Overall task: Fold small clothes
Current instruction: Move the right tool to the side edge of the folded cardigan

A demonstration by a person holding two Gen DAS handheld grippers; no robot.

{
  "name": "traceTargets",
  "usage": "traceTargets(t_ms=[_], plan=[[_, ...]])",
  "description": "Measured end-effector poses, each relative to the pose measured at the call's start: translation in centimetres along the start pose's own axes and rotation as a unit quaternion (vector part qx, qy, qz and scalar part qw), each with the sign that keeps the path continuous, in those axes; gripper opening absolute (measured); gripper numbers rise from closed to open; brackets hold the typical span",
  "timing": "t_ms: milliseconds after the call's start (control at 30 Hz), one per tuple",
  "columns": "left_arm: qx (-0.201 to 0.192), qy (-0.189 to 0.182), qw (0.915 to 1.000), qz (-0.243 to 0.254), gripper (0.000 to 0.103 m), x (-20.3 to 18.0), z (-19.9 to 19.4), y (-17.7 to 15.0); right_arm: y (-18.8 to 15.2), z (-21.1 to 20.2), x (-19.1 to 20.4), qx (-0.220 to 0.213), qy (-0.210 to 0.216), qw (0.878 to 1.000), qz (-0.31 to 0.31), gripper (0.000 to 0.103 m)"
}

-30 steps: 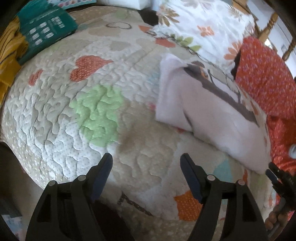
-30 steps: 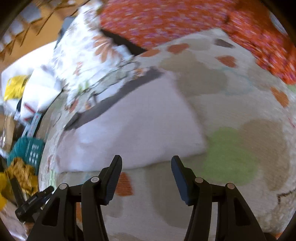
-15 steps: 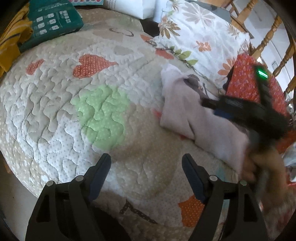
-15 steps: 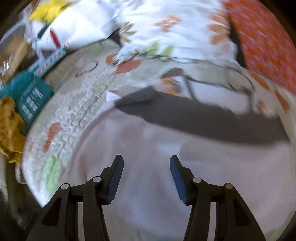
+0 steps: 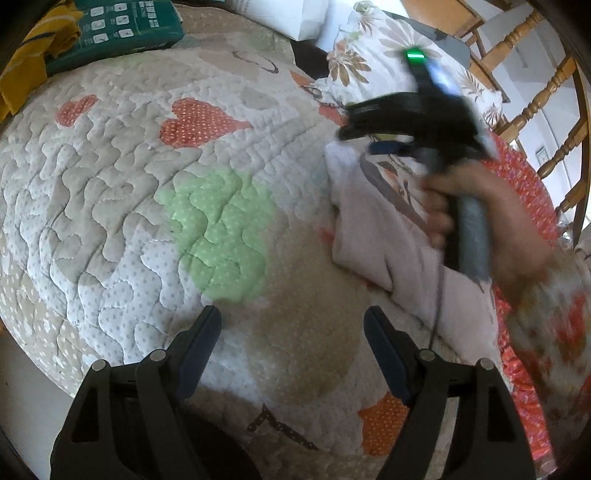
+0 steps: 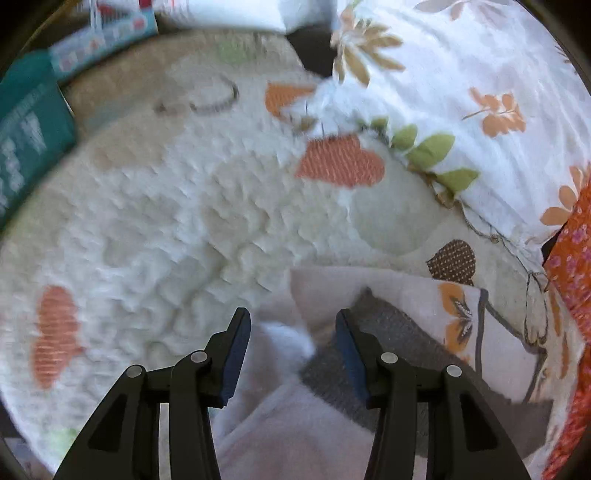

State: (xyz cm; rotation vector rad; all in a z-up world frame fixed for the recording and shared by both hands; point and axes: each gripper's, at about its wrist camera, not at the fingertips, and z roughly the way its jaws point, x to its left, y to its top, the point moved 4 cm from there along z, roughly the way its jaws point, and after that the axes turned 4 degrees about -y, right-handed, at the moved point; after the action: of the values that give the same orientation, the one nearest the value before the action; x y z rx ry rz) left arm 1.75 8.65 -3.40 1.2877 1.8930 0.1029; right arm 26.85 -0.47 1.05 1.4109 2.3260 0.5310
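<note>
Since a second ago, the right gripper (image 6: pixel 291 332) has swung from the near edge of the garment (image 5: pixel 388 236) up to its far end, and its camera is now looking across the quilt (image 5: pixel 110 177) toward the pillow (image 6: pixel 461 74). Seen from the left wrist, that gripper (image 5: pixel 354 125) is blurring above the garment's top corner, with the person's right hand (image 5: pixel 491 221) wrapping its grey handle.

Folded and pale pinkish white, the garment is lying on the quilt, to the right of the quilt's green patch (image 5: pixel 221 229). A dark grey band (image 6: pixel 388 332) and an orange butterfly print (image 6: pixel 456 317) are showing on its upper layer. From the right wrist, the garment's corner is sitting between the parted blue-padded fingers (image 6: pixel 236 339); the jaws are spread, and whether the pads are touching the cloth cannot be told.

Nearer the viewer, the left gripper (image 5: pixel 291 332) is hovering over the quilt just below the green patch, jaws spread wide and holding nothing, well apart from the garment.

Red hearts (image 5: pixel 199 122) are dotting the quilt beyond the green patch. Past the garment, the floral pillow is leaning, and an orange-red patterned cloth (image 5: pixel 524 192) is lying to the garment's right. At the quilt's far left corner, a teal package (image 5: pixel 125 29) and a mustard cloth (image 5: pixel 26 62) are resting. Wooden chair spindles (image 5: pixel 535 103) are standing behind the pillow.
</note>
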Motion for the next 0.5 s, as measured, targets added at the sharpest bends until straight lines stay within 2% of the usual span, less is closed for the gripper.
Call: traceTargets(t_ms=[133,333,433,500], plan=[[-0.005,-0.008,0.9998,-0.015,0.079,0.3,-0.4,-0.1,-4.1,-5.0,-0.7,-0.013,0.036,0.999,-0.016,0.054],[-0.017,-0.014,0.9992,-0.032,0.079,0.6,-1.6,-0.4,-14.2,-8.7,0.3,0.001,0.058,0.996,-0.071,0.054],[-0.033,-0.017,0.998,-0.052,0.079,1.6,-2.8,-0.5,-16.6,-8.7,1.7,-0.007,0.048,0.993,-0.108,0.054],[-0.047,-0.014,0.9963,-0.071,0.079,2.5,-3.6,-0.4,-17.1,-8.7,3.0,-0.017,0.045,0.99,-0.133,0.054]])
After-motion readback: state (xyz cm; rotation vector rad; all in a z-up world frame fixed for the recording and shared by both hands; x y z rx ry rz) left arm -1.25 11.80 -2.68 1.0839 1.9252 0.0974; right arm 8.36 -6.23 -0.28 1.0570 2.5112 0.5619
